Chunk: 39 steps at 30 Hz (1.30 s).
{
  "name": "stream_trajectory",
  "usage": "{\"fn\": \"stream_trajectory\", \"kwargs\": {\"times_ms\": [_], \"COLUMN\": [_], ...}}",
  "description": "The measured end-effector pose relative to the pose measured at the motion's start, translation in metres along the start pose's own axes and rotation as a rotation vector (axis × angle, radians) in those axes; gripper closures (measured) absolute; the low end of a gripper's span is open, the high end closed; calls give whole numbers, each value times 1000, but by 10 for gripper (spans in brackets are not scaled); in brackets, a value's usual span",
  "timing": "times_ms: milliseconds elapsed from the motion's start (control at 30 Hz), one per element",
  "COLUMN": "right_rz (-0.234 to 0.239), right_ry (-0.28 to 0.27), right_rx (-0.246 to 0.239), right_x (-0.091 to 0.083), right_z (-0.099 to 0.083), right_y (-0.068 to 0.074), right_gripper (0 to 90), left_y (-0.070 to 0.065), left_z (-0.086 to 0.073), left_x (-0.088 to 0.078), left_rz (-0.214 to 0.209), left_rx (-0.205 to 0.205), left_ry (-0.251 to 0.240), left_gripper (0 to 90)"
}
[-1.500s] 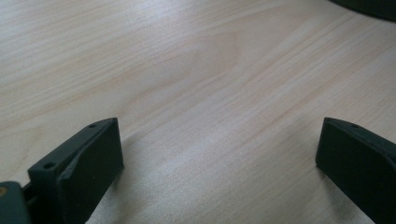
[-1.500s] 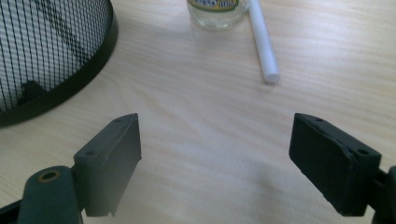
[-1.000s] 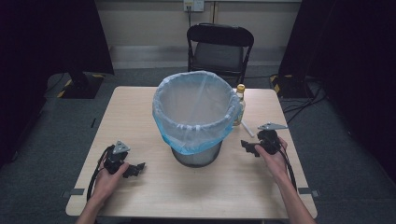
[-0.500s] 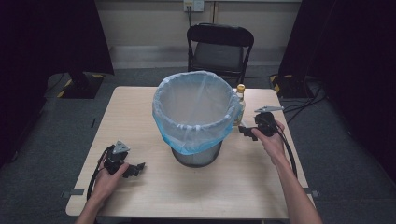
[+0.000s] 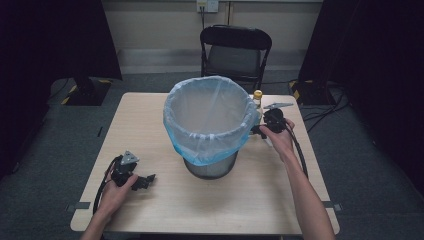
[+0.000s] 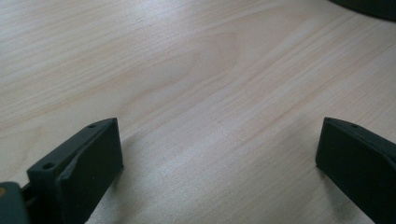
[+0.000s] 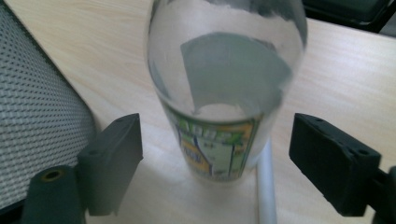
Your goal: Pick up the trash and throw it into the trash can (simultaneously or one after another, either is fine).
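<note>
The clear bottle [image 7: 224,88], yellow-capped with a green-and-yellow label, stands upright on the tabletop [image 5: 150,120] just beside the mesh bin [image 5: 210,167] lined with a blue bag.

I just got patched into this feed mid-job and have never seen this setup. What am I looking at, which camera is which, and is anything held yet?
No robot arm here: a person holds a two-jaw gripper in each hand. The high view looks down on a wooden table with a mesh bin lined with a blue bag. The left gripper rests open near the table's front. The other two views ride on the grippers. The right gripper sits behind the bin; its view shows open jaws either side of a clear labelled bottle, not yet closed on it, with a white stick lying beside. Nothing is held.
</note>
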State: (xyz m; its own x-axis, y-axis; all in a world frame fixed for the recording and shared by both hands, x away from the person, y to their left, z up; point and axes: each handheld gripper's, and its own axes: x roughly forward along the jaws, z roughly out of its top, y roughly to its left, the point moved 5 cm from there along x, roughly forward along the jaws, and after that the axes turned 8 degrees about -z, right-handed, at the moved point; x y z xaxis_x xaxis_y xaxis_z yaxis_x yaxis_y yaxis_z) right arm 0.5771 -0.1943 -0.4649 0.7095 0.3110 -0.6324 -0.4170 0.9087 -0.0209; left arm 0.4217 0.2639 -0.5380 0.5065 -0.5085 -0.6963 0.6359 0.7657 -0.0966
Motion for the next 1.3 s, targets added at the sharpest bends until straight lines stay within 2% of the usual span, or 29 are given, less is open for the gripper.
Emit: {"fn": "stream_trajectory", "kwargs": {"times_ms": [33, 67, 100, 200, 333, 367, 533, 700, 867, 1033, 1200, 1300], "right_rz": [-13, -13, -6, -6, -27, -38, -32, -32, -21, -31, -63, -65], "right_ry": [-2, -2, 24, 27, -6, 20, 31, 4, 5, 6, 10, 9], "right_rx": [-1, -1, 7, 11, 10, 7, 19, 2, 4, 18, -3, 16], "right_x": [6, 6, 13, 18, 25, 32, 42, 45, 46, 47, 44, 44], "right_z": [0, 0, -1, 3, 7, 1, -5, -5, -4, -4, -2, -1], "right_y": [2, 2, 2, 1, 1, 0, 1, 3, 4, 5, 7, 6], "right_gripper": [166, 166, 147, 150, 180, 180, 193, 205, 246, 251, 270, 272], "left_y": [0, 0, 0, 0, 0, 0, 0, 0, 0, 0, 0, 0], "left_z": [0, 0, 0, 0, 0, 0, 0, 0, 0, 0, 0, 0], "left_x": [0, 0, 0, 0, 0, 0, 0, 0, 0, 0, 0, 0], "left_rz": [1, 1, 1, 0, 0, 1, 1, 1, 1, 2, 2, 2], "left_rx": [1, 1, 0, 0, 3, 3, 4, 3, 3, 0, 0, 0], "left_ry": [1, 1, 3, 1, 6, 7, 7, 7, 7, 3, 3, 3], "left_gripper": [0, 0, 0, 0, 0, 0, 1, 0, 1, 1, 1, 2]}}
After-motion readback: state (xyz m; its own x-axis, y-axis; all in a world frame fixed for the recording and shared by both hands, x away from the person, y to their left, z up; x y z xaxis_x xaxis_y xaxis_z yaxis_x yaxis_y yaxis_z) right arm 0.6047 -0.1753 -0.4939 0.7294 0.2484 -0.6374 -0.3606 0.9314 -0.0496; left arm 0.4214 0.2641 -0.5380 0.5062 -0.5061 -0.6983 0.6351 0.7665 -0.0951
